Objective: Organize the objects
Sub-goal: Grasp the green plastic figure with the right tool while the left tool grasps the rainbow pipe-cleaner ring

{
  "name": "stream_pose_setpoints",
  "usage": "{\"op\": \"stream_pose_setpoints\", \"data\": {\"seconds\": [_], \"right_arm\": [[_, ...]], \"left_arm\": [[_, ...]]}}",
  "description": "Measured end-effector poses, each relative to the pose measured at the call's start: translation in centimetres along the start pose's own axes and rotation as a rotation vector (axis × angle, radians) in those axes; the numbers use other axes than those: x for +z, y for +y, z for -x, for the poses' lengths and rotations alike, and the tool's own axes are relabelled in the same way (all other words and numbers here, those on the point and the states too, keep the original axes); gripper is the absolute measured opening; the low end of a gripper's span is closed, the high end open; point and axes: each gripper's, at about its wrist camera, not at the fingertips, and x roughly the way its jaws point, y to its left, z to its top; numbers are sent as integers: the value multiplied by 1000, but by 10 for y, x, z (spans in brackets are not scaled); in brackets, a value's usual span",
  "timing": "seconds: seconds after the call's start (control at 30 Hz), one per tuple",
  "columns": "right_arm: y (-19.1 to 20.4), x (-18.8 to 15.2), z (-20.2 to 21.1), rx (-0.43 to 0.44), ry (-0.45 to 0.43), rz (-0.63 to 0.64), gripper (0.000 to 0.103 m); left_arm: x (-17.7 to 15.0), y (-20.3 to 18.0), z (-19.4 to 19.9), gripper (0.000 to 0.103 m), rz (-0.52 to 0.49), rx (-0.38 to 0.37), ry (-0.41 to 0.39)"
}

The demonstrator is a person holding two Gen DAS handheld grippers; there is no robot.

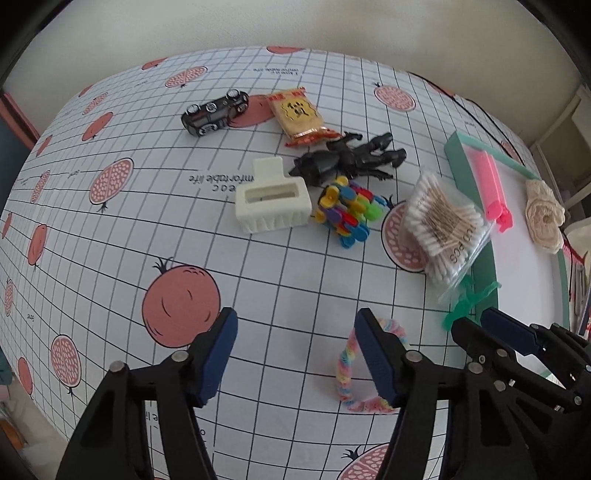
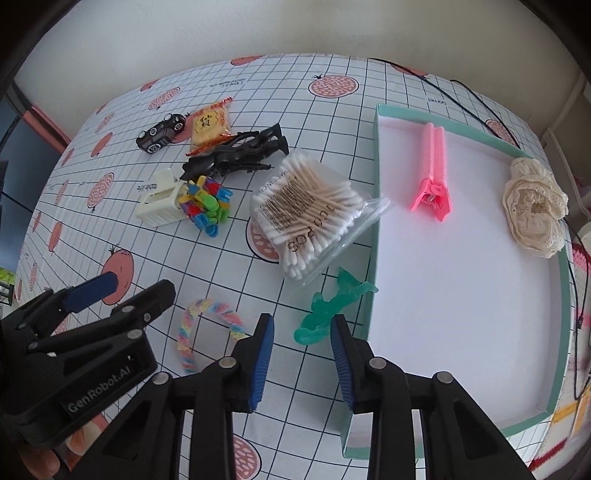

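Down low in both wrist views, over the grid cloth [image 1: 295, 280].
Left gripper [image 1: 295, 354] half-open beside pastel scrunchie [image 1: 345, 373]; right gripper [image 2: 302, 356] narrow, not yet pinching green clip [image 2: 328, 306] beside teal tray [image 2: 373, 236].

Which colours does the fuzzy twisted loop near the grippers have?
The fuzzy loop is pastel pink, yellow, blue and green, clearest in the right wrist view.

Plain off-white wall [image 1: 332, 22] at 12 o'clock behind table; grid-and-pomegranate tablecloth [image 1: 110, 258] covers tabletop; soft daylight.
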Motion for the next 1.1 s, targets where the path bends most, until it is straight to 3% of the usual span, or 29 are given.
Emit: {"op": "stream_pose_setpoints", "data": {"seconds": [0.2,0.53,0.8,0.87,1.03,1.1], "right_arm": [[-5,1,-3,-5,11,-22,29],[-25,-15,-23,4,10,-55,21],[-29,-13,-23,19,2,-66,20],[-30,-13,-24,23,2,-65,20],[-33,-13,-24,33,-3,-65,19],[-34,-13,-24,40,-8,-65,12]], "left_arm": [[-4,-10,-8,63,-25,-6,37],[-9,-30,-15,48,-83,19,56],[-10,-35,-20,26,-93,14,73],[-10,-34,-20,12,-88,14,68],[-9,-33,-18,7,-78,6,64],[-8,-31,-18,7,-65,-1,64]]}}
